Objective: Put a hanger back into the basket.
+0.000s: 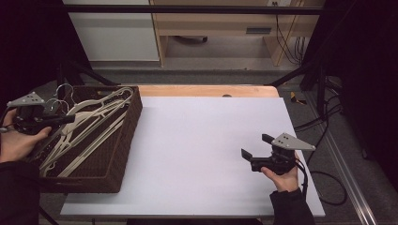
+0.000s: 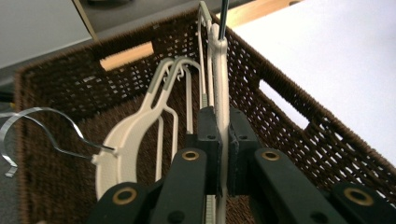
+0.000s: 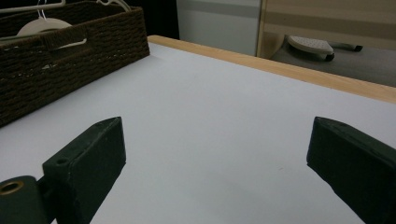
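High view: wicker basket [image 1: 123,154] sits at the left end of the white surface [image 1: 202,154], full of cream plastic hangers [image 1: 89,129] lying across one another, their wire hooks toward the basket's far left corner. Left gripper [image 1: 70,119] is over the basket's left side; right gripper [image 1: 251,153] rests well away from the basket, near the surface's right edge. Left gripper view: jaws clamped on the thin bar of one hanger [image 2: 220,84], which stands on edge above the basket interior, close to its right wall; two more hangers [image 2: 140,130] lie beside it, with a wire hook [image 2: 42,126] at the basket's left. Right gripper view: jaws wide, nothing between them, basket [image 3: 70,56] far off to the left. Risk, as judged: the neighbouring hooks may snag the held hanger on lifting and drag others out; the narrow bar could also pivot or slip in the grip.
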Available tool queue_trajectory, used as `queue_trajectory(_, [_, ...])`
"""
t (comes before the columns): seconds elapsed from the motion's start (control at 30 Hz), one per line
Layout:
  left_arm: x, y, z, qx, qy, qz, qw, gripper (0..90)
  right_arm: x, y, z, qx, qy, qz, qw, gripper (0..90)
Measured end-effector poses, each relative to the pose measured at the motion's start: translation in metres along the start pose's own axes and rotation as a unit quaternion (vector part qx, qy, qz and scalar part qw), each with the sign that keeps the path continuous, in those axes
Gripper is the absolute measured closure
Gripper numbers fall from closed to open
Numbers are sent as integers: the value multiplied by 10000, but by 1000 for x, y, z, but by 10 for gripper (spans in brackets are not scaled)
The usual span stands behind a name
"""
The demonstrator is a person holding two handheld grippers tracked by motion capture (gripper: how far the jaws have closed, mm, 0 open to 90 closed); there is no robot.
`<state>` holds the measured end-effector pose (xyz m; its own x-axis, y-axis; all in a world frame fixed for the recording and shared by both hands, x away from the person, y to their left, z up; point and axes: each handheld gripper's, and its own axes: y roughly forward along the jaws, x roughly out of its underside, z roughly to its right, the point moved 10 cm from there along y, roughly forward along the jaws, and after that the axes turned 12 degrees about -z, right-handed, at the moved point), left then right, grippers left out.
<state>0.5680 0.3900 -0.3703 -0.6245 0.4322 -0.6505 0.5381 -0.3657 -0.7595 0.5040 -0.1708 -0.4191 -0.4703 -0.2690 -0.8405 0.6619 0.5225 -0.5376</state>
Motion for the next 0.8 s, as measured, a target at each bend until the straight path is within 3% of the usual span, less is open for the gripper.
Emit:
queue_trajectory(0.23, [8, 21, 11, 28, -62, -99, 9999, 858, 1, 2, -1, -8, 0, -33, 10000, 50])
queue_trajectory(0.37, [14, 28, 12, 148, -284, 44, 9995, 855, 1, 2, -2, -14, -70, -29, 10000, 50])
queue_trajectory(0.53, [31, 42, 7, 207, -483, -171, 9985, 854, 1, 2, -2, -12, -54, -46, 10000, 50])
queue_trajectory(0.7, [39, 56, 9, 267, -514, -439, 9974, 849, 1, 2, -2, 1, -44, -34, 10000, 50])
queue_trajectory(0.77, [43, 58, 7, 252, -573, -469, 9969, 844, 0, 1, -1, -6, -34, -18, 10000, 50])
queue_trajectory(0.8, [48, 59, 1, 123, -680, -499, 9964, 837, 0, 1, -2, -25, -29, -13, 10000, 50])
